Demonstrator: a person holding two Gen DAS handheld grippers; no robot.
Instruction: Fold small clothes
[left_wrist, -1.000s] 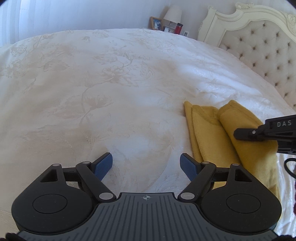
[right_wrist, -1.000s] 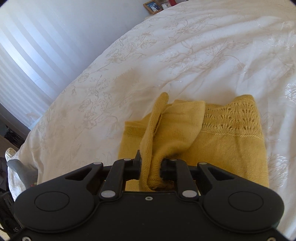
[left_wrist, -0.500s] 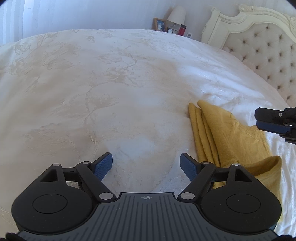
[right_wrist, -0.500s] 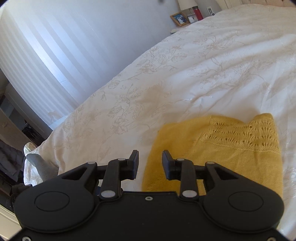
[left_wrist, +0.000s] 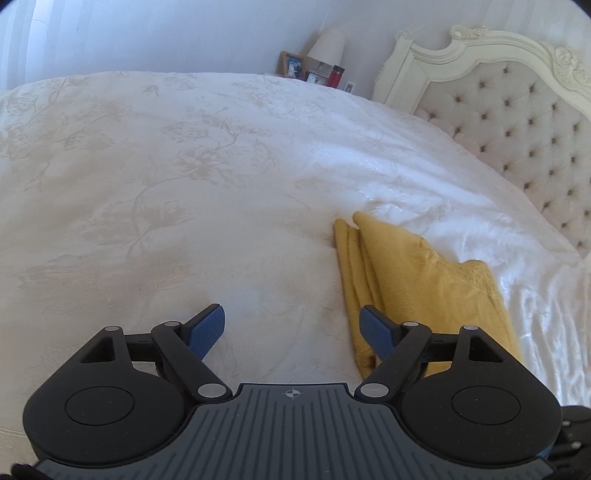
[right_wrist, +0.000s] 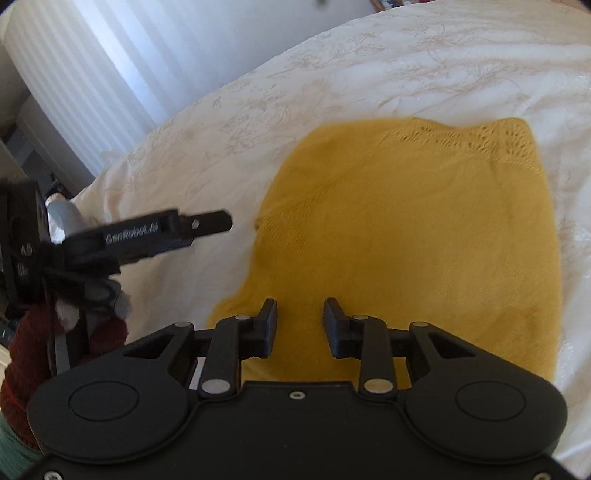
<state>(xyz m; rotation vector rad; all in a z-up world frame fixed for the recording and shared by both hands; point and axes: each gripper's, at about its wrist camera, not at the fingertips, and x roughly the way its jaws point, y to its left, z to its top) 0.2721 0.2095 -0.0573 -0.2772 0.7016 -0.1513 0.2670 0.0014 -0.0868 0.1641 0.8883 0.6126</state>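
A mustard-yellow knitted garment (left_wrist: 417, 280) lies folded flat on the white bedspread (left_wrist: 184, 206). In the right wrist view it (right_wrist: 424, 236) fills the middle, lace trim at its far edge. My left gripper (left_wrist: 293, 328) is open and empty, just left of the garment's near edge. My right gripper (right_wrist: 300, 325) is open and empty, hovering over the garment's near part. The left gripper also shows in the right wrist view (right_wrist: 155, 236), held at the garment's left side.
A tufted cream headboard (left_wrist: 517, 122) stands at the right. A nightstand with a lamp (left_wrist: 328, 46), photo frames and a red bottle is at the far edge. The bed's edge and a striped wall (right_wrist: 129, 74) lie left in the right wrist view.
My right gripper let go of the garment flap, which now lies flat, and moved over the garment. The left gripper stayed open and shifted slightly.
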